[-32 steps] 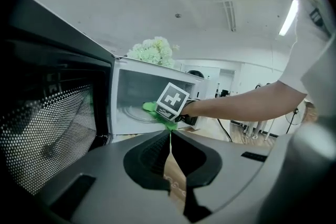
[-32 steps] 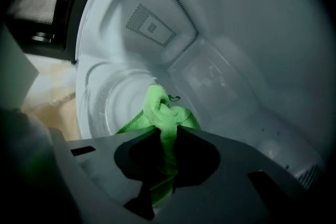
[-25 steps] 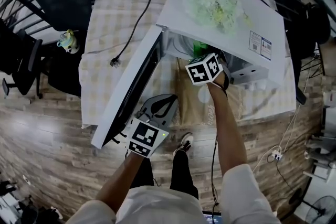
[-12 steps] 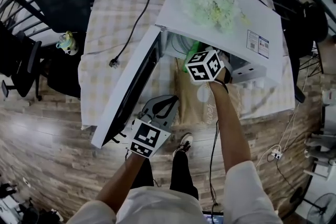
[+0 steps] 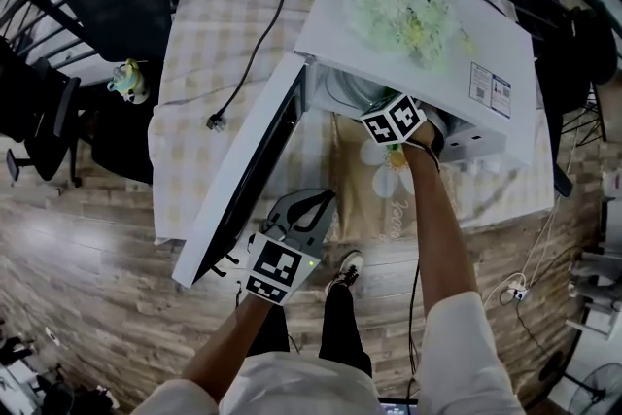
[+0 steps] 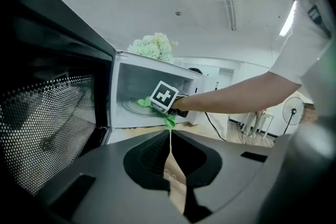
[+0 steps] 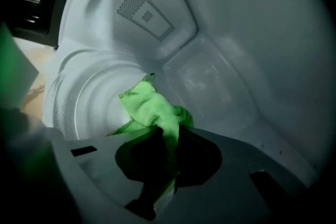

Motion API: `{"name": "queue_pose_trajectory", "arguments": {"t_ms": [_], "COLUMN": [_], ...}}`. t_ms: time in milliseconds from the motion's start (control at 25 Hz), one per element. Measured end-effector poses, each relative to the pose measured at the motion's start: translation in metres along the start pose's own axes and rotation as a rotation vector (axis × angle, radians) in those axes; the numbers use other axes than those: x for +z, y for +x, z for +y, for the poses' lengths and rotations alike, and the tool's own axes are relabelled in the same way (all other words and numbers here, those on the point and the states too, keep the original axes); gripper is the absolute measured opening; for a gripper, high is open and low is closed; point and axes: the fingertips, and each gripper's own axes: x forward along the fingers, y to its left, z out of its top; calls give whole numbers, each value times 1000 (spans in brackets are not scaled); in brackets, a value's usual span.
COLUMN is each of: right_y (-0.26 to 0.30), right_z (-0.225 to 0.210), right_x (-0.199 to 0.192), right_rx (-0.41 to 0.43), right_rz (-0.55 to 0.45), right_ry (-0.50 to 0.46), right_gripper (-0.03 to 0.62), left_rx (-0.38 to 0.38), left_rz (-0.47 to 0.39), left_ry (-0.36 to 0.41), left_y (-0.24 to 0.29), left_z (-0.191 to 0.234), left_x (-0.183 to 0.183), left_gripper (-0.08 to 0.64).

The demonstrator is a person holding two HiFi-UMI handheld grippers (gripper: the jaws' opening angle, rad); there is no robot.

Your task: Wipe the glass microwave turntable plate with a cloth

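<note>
— Over the checked tabletop [image 5: 209, 24], head view first: what's there?
— One microwave [image 5: 437, 63], its door [image 5: 243, 175] swung open, and one bunch of flowers [image 5: 403, 15] on top. The right hand-held gripper [image 5: 391, 120] reaches into the cavity. The left hand-held gripper [image 5: 303, 207] hangs low beside the door, off the tabletop.
— And the left gripper view?
— Its jaws are pressed together with nothing between them. Beyond them, the green cloth [image 6: 142, 103] lies on the turntable plate [image 6: 128, 108] inside the microwave.
— The right gripper view?
— Jaws clamped on a fold of the cloth [image 7: 149, 107]. Its bunched end rests on the turntable plate [image 7: 86, 97], which sits on the cavity floor.
— What could go wrong?
— Two things, I'd judge. Only a narrow fold is pinched, so a hard drag could pull the cloth free. Pressing near the rim could tip the plate off its seat, since nothing steadies it.
— Counts?
— Two grippers, one cloth, one plate, one microwave.
</note>
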Motion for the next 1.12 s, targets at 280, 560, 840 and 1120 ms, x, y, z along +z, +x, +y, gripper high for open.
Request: {"name": "queue_pose_trajectory", "arguments": {"t_ms": [280,560,840,1120], "right_y": [38,46,-15,-73], "right_z": [-6,22,66,83], "right_x": [18,74,87,42], "right_rx": [-7,44,262,393], "right_rz": [-7,-168,-300,-213], "right_ry": [-122,-247,-189,-215], "right_gripper": [49,51,63,64], "left_rx": [-10,-14,-19,4], "left_rz": [32,90,86,49], "left_ry": [-11,41,68,120], "left_y": [5,8,6,-9], "left_z": [1,-4,-7,-13], "left_x": [-18,-34,-29,-4], "left_gripper": [25,25,25,25]}}
